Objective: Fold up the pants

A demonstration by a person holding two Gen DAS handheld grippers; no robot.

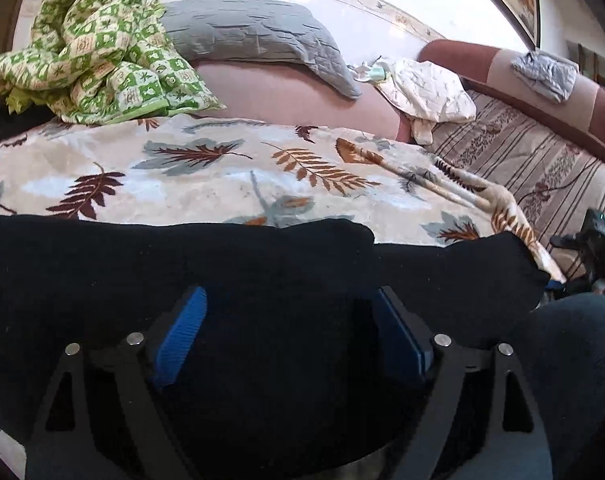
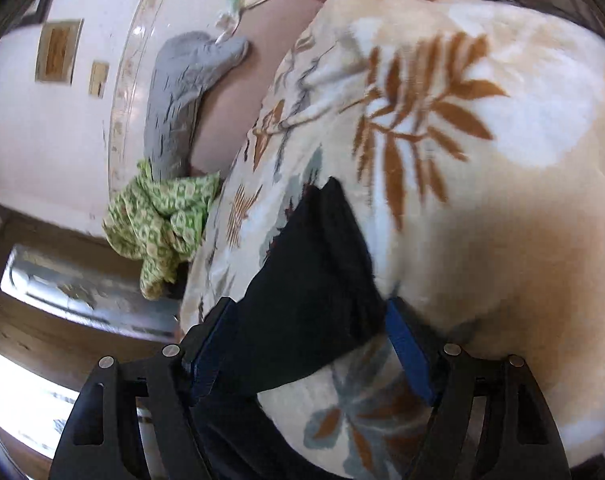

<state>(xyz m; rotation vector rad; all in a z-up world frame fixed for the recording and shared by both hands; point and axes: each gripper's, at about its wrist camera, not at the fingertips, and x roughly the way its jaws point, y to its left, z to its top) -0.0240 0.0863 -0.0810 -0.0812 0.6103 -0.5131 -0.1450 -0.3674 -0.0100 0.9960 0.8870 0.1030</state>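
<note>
1. Black pants (image 1: pixel 182 264) lie across a leaf-print blanket (image 1: pixel 206 168) on a bed, a long dark band along the blanket's near edge, seen from the left wrist camera.
2. The left gripper (image 1: pixel 290 312) hovers low over the pants with its blue pads (image 1: pixel 182 332) spread wide; dark cloth fills the gap between them, but neither pad is seen pressing on it.
3. The right gripper (image 2: pixel 302 320) is also spread, tilted down at one end of the pants (image 2: pixel 314 276), where the fabric runs between the jaws and on toward the camera. The left pad (image 2: pixel 210 344) sits just beside the cloth's edge; whether it touches cannot be told through the blur.
4. Judged from this, both tools are empty and placed for a pinch, so the fold is not yet begun or is between folds.
5. Risk: black cloth hides its own layers, so a close could catch only the top ply and the fold would drag unevenly.
6. Risk: a pinch set too deep could take the soft blanket along with the pants and lift both.
7. Risk: the right gripper sits near the cloth's edge, so a shallow bite could slip free mid-lift.
8. A green patterned quilt (image 1: pixel 94 40) and grey pillow (image 1: pixel 254 36) lie well apart, clear of the work.
</note>
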